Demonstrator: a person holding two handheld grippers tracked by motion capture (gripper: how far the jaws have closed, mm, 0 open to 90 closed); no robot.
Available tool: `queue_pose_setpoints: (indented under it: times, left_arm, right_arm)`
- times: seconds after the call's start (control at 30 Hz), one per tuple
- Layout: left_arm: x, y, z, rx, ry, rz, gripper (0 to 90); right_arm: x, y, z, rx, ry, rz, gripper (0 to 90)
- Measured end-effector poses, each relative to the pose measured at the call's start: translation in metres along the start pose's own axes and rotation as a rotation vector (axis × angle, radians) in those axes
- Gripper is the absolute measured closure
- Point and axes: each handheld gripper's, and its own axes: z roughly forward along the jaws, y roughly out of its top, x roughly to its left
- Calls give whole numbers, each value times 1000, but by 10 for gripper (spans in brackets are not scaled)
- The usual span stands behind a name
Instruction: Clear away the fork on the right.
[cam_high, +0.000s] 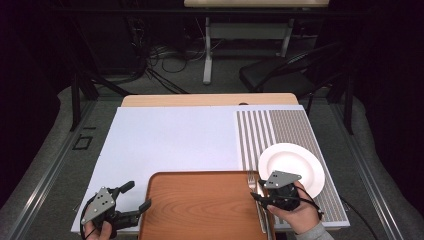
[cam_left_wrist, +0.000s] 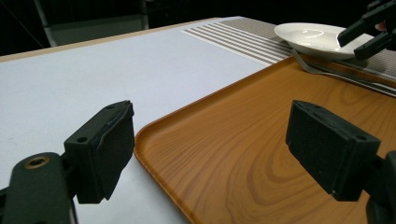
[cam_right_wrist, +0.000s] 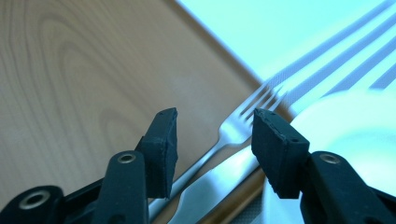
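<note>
A brown wood-grain tray (cam_high: 200, 205) lies at the table's near edge. A fork (cam_high: 251, 181) and a knife (cam_high: 263, 212) lie side by side along its right rim. Just right of them a white plate (cam_high: 295, 162) sits on a striped placemat (cam_high: 280, 130). My right gripper (cam_high: 260, 193) hovers over the cutlery, open, with the fork (cam_right_wrist: 243, 121) and knife (cam_right_wrist: 215, 186) below the gap of my right gripper (cam_right_wrist: 215, 135), untouched. My left gripper (cam_high: 136, 196) stands open at the tray's left front corner, nothing between its fingers (cam_left_wrist: 105, 149).
A pale board (cam_high: 170, 140) covers the table behind the tray, bare. Beyond the table's far edge are a black chair (cam_high: 285, 72), a desk leg (cam_high: 207, 50) and cables on the floor. The right gripper (cam_left_wrist: 369, 32) appears beside the plate (cam_left_wrist: 313, 37) in the left gripper view.
</note>
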Motion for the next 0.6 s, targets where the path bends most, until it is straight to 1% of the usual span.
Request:
queue_pose_setpoints:
  times: [0.07,0.1,0.17,0.27,0.33,0.43,0.57,0.6]
  left_arm:
    - [0,0,0,0,-2,1,160]
    - [0,0,0,-1,-2,0,160]
    - [0,0,1,1,-3,1,160]
    - [0,0,1,3,-3,3,160]
    - [0,0,1,2,-3,3,160]
    - [0,0,1,-2,-1,1,160]
    - [0,0,1,1,-3,4,160]
    - [0,0,1,1,-3,4,160]
  right_arm:
    - [-2,-1,-4,-24,-5,2,484]
    - [-3,-1,-6,-28,-13,13,460]
    - [-6,-2,-9,-24,-12,40,436]
    - [-11,-4,-13,-20,-48,58,391]
    - [-14,-5,-16,-21,-60,81,342]
    - [-17,-6,-19,-35,-86,95,285]
    - [-20,-7,-22,-49,-109,119,178]
    - [-20,-7,-23,-53,-115,136,141]
